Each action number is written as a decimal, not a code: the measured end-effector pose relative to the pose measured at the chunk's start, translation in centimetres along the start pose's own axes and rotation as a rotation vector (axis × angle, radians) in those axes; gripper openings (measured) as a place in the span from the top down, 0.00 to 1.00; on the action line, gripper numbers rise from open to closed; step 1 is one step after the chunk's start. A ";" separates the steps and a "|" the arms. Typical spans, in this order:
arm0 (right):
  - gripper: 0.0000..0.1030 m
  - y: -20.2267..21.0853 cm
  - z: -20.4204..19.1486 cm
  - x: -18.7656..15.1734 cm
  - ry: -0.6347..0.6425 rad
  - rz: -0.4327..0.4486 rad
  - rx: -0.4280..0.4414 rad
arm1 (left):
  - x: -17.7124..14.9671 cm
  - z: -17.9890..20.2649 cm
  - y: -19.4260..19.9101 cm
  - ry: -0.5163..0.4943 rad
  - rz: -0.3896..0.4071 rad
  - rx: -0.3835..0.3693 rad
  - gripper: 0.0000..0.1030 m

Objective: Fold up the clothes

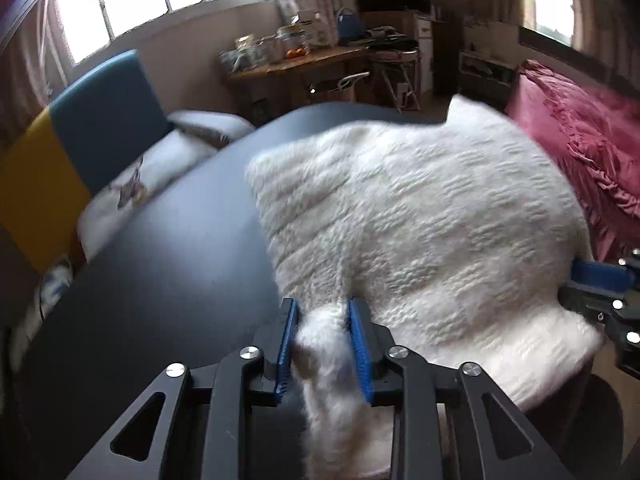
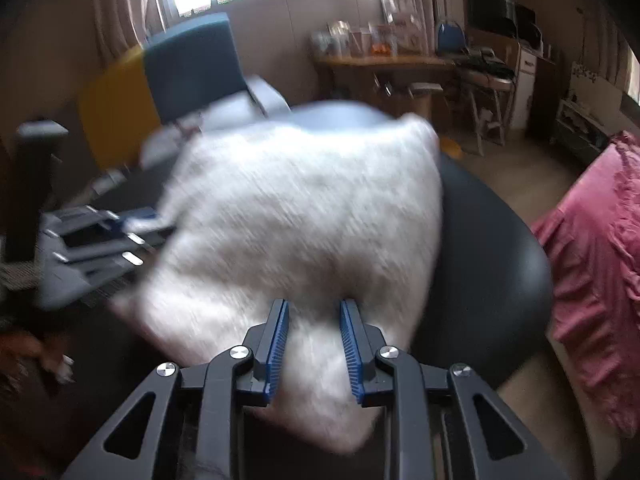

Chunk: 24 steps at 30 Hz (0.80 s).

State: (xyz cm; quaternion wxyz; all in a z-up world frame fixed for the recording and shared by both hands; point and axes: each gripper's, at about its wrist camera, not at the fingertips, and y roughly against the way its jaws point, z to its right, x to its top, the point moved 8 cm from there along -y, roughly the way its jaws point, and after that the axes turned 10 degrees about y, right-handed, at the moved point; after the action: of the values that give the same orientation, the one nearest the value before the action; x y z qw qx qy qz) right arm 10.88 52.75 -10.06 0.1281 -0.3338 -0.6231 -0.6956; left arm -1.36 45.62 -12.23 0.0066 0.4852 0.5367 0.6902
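Lying across the dark round table (image 1: 168,264), the white fuzzy garment (image 1: 420,216) spreads toward the table's right edge, with its near end hanging over the rim. The left gripper (image 1: 322,344) pinches a bunched strip of that fabric between its blue pads. The right gripper (image 2: 314,346) has fabric between its jaws too, though blur hides whether the pads press it. A pink cloth (image 1: 580,140) lies off to the right.

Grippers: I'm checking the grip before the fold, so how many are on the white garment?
2. The left gripper pinches a bunched fold at the near edge of the garment. The right gripper has fabric between its fingers further right along that edge. Blur hides its contact.
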 end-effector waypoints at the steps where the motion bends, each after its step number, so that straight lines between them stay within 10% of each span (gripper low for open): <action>1: 0.75 -0.5 -0.1 -0.6 0.005 -0.006 0.002 | -0.6 -0.3 -0.2 0.008 0.009 0.002 0.67; 11: 0.72 2.4 -0.7 2.6 -0.009 0.090 -0.035 | 1.1 -0.2 4.1 0.132 0.162 -0.054 0.57; 17: 0.71 -0.3 1.0 5.4 -0.002 0.049 -0.088 | -0.7 1.2 1.5 0.033 0.086 -0.011 0.54; 24: 0.67 -3.0 1.5 5.2 0.024 -0.001 -0.160 | -1.9 -1.6 -1.4 0.206 -0.027 -0.034 0.08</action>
State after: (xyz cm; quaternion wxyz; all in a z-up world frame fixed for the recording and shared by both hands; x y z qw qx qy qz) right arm 5.71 56.01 -9.11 0.1079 -0.3344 -0.5642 -0.7472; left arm -2.16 44.09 -14.47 -0.0312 0.4044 0.5291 0.7454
